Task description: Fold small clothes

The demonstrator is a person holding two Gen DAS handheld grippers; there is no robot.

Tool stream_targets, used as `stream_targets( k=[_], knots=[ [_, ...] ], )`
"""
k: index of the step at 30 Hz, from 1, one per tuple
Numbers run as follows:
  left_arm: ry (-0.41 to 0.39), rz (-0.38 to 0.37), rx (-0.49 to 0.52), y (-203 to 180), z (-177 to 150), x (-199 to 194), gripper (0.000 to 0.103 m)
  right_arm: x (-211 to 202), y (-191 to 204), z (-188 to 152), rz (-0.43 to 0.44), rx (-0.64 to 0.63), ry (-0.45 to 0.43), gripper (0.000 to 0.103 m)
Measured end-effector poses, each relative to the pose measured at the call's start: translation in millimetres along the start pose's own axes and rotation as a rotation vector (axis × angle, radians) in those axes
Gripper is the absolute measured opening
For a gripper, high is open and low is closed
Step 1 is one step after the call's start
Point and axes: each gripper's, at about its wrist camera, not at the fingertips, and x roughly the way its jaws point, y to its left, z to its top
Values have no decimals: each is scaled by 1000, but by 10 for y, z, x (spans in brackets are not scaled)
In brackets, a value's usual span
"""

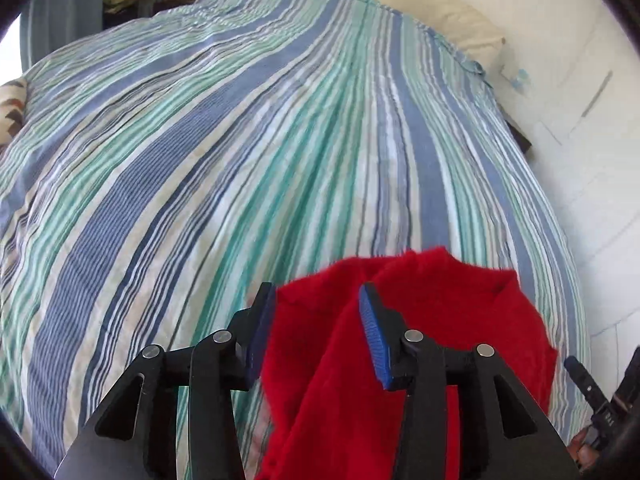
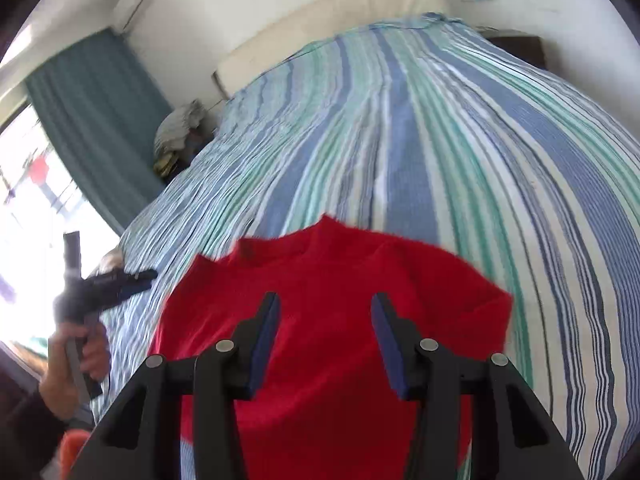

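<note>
A small red fleece garment (image 1: pixel 432 320) lies on the striped bed sheet (image 1: pixel 240 140), near its front edge. My left gripper (image 1: pixel 317 292) hangs over the garment's left part. Its jaws stand apart, a ridge of red cloth runs between them, and the blue pads (image 1: pixel 374 332) do not press on it. In the right wrist view the garment (image 2: pixel 332 264) lies spread out with its neckline away from me. My right gripper (image 2: pixel 326 300) is open just above its middle. The left gripper (image 2: pixel 140 278) shows there at the left, held by a hand (image 2: pixel 80 356).
The striped sheet (image 2: pixel 460 140) covers a wide bed up to a cream headboard (image 2: pixel 328 20). A pile of laundry (image 2: pixel 180 128) sits at the far left corner by a teal curtain (image 2: pixel 96 112). A patterned pillow (image 1: pixel 10 108) lies at the left edge. Something orange (image 2: pixel 72 448) shows low left.
</note>
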Motion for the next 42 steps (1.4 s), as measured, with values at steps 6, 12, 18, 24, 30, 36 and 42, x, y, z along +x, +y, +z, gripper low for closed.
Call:
stream_targets(
  k=[6, 12, 18, 24, 30, 36, 42],
  knots=[
    [155, 96, 216, -61, -944, 114, 77, 159, 25, -927, -93, -122, 262, 46],
    [129, 33, 142, -8, -1272, -429, 81, -633, 79, -1136, -131, -29, 143, 56],
    [153, -12, 197, -359, -1850, -798, 86, -977, 158, -1632, -179, 52, 102, 63],
    [100, 40, 247, -431, -2252, -972, 86, -1062, 105, -1883, -275, 126, 107, 63],
    [12, 134, 241, -230, -2154, -980, 92, -1109, 141, -1920, -347, 94, 85, 66],
    [116, 164, 235, -37, -2310, -673, 93, -944, 132, -2087, -373, 51, 145, 76],
    [101, 185, 300, -123, -2412, -583, 102, -838, 179, -2161, -370, 29, 140, 92]
  ],
)
